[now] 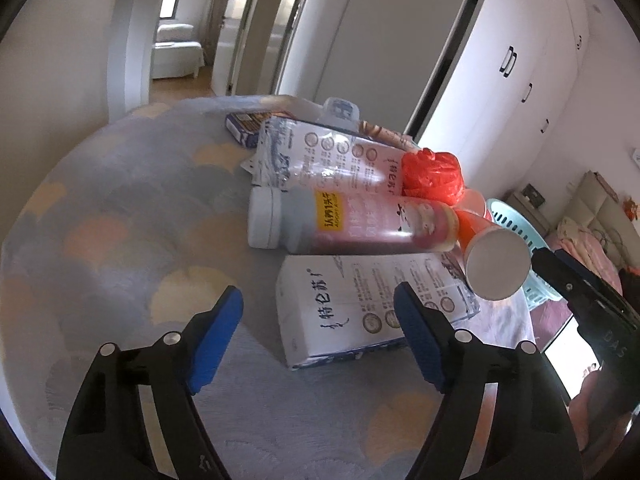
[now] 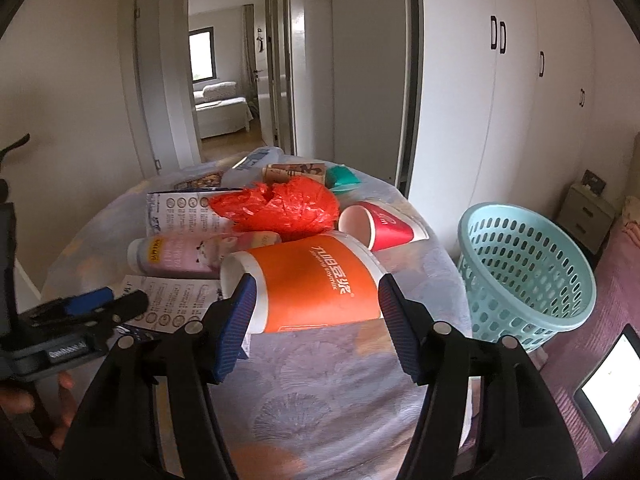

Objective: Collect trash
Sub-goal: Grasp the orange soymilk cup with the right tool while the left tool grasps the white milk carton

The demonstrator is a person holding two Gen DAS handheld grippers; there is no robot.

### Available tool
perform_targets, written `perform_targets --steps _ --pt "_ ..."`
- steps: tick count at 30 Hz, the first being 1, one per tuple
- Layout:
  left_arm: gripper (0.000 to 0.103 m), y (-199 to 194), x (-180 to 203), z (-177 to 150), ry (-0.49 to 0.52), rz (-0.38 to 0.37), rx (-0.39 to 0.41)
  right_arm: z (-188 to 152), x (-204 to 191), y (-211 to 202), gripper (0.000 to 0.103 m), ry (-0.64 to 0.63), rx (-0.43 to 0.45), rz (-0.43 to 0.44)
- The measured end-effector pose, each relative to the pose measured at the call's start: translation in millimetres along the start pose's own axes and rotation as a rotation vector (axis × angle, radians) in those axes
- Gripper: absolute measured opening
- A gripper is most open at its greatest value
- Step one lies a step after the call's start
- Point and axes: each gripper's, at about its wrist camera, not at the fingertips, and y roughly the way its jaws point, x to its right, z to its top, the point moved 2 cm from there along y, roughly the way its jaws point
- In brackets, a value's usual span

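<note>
Left hand-held gripper (image 1: 318, 320): yours, jaws apart, hovering left of the orange cup, empty.
Milk carton (image 1: 360, 304): flat on the counter (image 1: 120, 208), beside that cup.
Orange cup (image 2: 316, 284): on its side between your right hand-held gripper's (image 2: 316, 312) spread fingers; contact unclear.
Laundry basket (image 2: 524, 272): right of the cup.

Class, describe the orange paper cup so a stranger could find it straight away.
On the round table beside the teal basket, find the trash pile. The orange paper cup lies on its side at the near edge, between the right tongs; the neighbouring cup is red.
</note>
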Motion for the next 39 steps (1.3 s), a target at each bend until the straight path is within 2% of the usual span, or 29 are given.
perform_targets --steps 4,8,15,20,22,23,29,33,34,35,36,37,38,39 --pt "0.068 8.1 4.7 -1.4 0.003 -0.021 -0.024 -2.4 -5.3 5.3 0.06 -0.022 -0.023 0.027" --pt "0.068 7.9 8.7 -2.9 0.012 -0.028 -0.031 -7.2 0.2 13.3 0.06 0.018 -0.066 0.056" --pt "0.063 5.9 7.5 -4.0 0.001 -0.023 -0.027 -4.3 -2.9 0.0 0.06 0.0 -0.018 0.072" --pt "0.055 2.7 7.4 -5.3 -0.001 -0.035 -0.032 1.3 -13.3 16.6 0.059 -0.016 -0.061 0.067" --pt "0.052 0.5 10.3 -6.1 0.013 -0.042 -0.039 2.1 -11.7 19.9 0.045 -0.016 -0.078 0.049" --pt "0.051 -1.8 12.6 -7.5 0.025 -0.049 -0.042 1.7 -10.0 18.4 0.035 -0.03 -0.078 0.049" --pt "0.051 -22.8 32.1 -16.1 0.105 -0.132 -0.053 -8.5 11.4 8.0 0.034 -0.029 -0.088 0.019" --pt "0.053 -34.2 46.9 -23.0 0.177 -0.173 -0.065 -14.2 37.7 3.9 0.034 0.006 -0.099 -0.03" --pt "0.057 -36.1 48.9 -24.3 0.186 -0.182 -0.064 -15.3 45.0 2.9 0.034 0.018 -0.103 -0.038" --pt "0.066 -39.0 50.5 -24.8 0.196 -0.189 -0.056 -17.5 56.3 1.0 0.034 0.034 -0.105 -0.059" --pt "0.07 -41.3 51.8 -23.6 0.204 -0.188 -0.043 -18.7 63.5 0.4 0.034 0.044 -0.107 -0.076" --pt "0.078 -43.1 53.5 -20.4 0.217 -0.178 -0.022 -19.1 69.8 -0.5 0.034 0.055 -0.109 -0.083" --pt "0.083 -42.2 55.4 -17.0 0.235 -0.168 -0.012 -19.6 77.7 -1.4 0.034 0.074 -0.115 -0.073" --pt "0.083 -38.0 59.8 -13.1 0.267 -0.156 -0.011 -19.6 81.1 -3.0 0.034 0.087 -0.117 -0.061"
